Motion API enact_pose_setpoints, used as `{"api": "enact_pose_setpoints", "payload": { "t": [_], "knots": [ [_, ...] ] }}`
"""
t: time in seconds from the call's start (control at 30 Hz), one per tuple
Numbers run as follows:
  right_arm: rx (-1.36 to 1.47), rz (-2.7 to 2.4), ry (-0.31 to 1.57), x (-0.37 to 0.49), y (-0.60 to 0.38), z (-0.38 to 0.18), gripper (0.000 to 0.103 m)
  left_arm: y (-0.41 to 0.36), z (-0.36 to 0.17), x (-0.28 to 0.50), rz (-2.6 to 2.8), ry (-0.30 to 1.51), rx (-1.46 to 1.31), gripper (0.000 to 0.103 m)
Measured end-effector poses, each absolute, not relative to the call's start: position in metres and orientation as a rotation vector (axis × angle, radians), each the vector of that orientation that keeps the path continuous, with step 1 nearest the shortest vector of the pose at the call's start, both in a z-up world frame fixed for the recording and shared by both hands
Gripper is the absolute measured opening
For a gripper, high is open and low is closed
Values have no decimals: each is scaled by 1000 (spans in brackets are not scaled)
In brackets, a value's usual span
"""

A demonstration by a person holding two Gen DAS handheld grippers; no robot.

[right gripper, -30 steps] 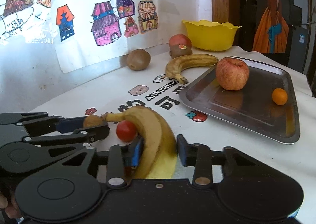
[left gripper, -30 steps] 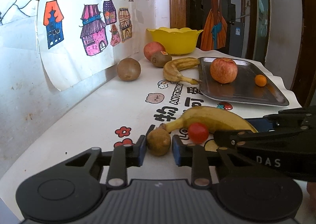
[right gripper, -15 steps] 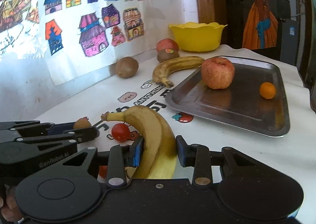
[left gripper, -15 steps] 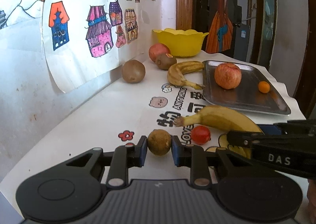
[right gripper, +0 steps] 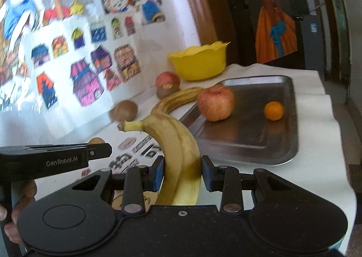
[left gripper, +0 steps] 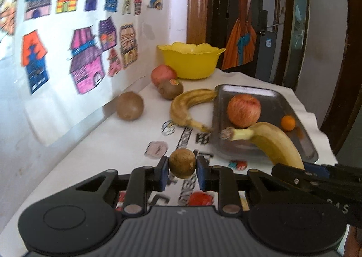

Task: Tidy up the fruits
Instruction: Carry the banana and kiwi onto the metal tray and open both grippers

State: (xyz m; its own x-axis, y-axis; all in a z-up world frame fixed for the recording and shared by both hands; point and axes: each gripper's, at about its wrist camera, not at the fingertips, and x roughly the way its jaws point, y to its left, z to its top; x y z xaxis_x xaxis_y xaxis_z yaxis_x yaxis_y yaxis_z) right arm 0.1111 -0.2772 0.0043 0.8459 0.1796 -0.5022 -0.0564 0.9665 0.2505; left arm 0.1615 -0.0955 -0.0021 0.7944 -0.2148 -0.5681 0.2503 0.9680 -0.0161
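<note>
My left gripper [left gripper: 182, 172] is shut on a small round brown fruit [left gripper: 182, 163] and holds it above the table. My right gripper [right gripper: 182, 172] is shut on a yellow banana [right gripper: 178, 155], lifted, its stem toward the left. That banana also shows in the left wrist view [left gripper: 269, 141], near the front edge of the metal tray [left gripper: 271, 155]. In the tray [right gripper: 260, 143] lie an apple [right gripper: 216, 103] and a small orange [right gripper: 273, 111]. A red cherry tomato [left gripper: 200, 198] lies on the table below my left gripper.
A yellow bowl [left gripper: 191, 61] stands at the back by the wall. A second banana [left gripper: 187, 104], a red apple [left gripper: 163, 73] and two kiwis [left gripper: 130, 105] [left gripper: 170, 89] lie on the table left of the tray. The table edge runs right of the tray.
Both grippers have risen from the table and moved forward toward the tray, carrying the brown fruit and the banana. The cherry tomato stayed on the table.
</note>
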Motion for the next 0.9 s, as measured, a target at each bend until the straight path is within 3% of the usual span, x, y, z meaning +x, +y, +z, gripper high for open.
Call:
{"api": "enact_pose_setpoints", "payload": {
  "t": [0.47, 0.9],
  "knots": [
    [348, 40, 416, 117, -354, 14, 36, -152, 12, 214, -319, 590, 38, 29],
    [387, 0, 422, 179, -394, 9, 37, -188, -17, 259, -354, 642, 94, 29]
  ]
}}
